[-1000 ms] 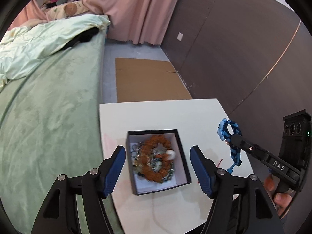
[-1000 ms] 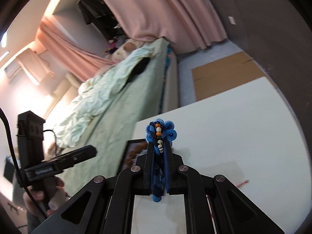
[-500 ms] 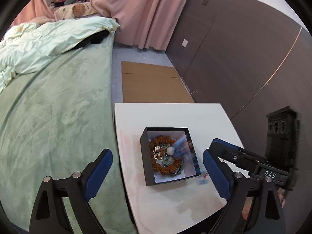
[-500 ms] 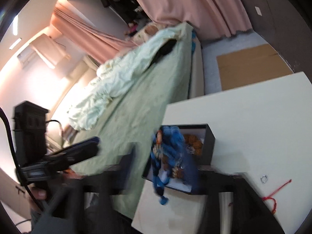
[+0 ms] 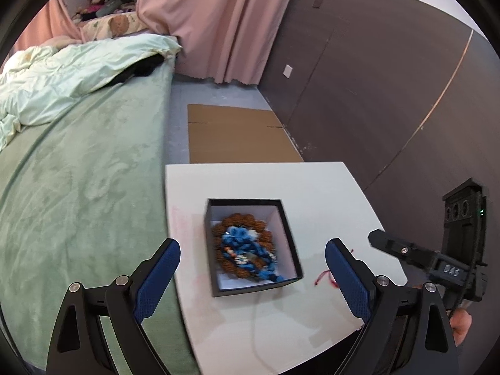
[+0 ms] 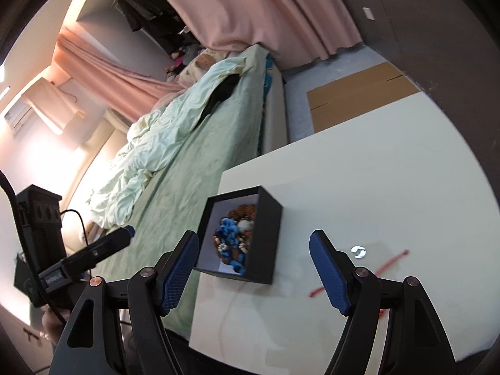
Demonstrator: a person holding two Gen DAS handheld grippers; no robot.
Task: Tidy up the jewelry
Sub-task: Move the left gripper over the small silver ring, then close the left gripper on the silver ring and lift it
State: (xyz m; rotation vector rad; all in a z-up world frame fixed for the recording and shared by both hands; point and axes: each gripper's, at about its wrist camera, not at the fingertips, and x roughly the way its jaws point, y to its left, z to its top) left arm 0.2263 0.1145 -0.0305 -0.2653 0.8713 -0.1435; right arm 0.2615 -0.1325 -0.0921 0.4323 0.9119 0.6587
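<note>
My right claw (image 6: pixel 253 268) stands apart with nothing between its blue pads, where a second ago it was clamped together on the blue bracelet; that bracelet (image 6: pixel 229 239) now lies ahead of and between my right pads, inside the black box (image 6: pixel 268 234), on top of the brown bead bracelet (image 6: pixel 245 211). My left claw (image 5: pixel 250 278) is apart too, wider than it was a second ago, and it holds nothing; the box (image 5: pixel 290 240) sits just ahead of it, between the lines of its two pads, with the blue bracelet (image 5: pixel 247 247) heaped over the brown beads (image 5: pixel 265 234) and one blue end reaching toward the near wall. So I judge the drop is done: this piece has gone from my grip into the box, and both claws are free for the next one. Out past the right pad of my right claw, on the bare white desk (image 6: pixel 375 172), lie a small silver ring (image 6: pixel 358 252) and, just beyond and nearer me, a thin red cord (image 6: pixel 387 264); from my left claw the cord (image 5: pixel 323 278) shows just inside the right pad, near the box but apart from it. Those two look like what is left to gather. Beyond the desk on the left of both claws runs the green bed (image 5: pixel 78 187), and further ahead on the floor a flat piece of cardboard (image 5: pixel 237 134).
</note>
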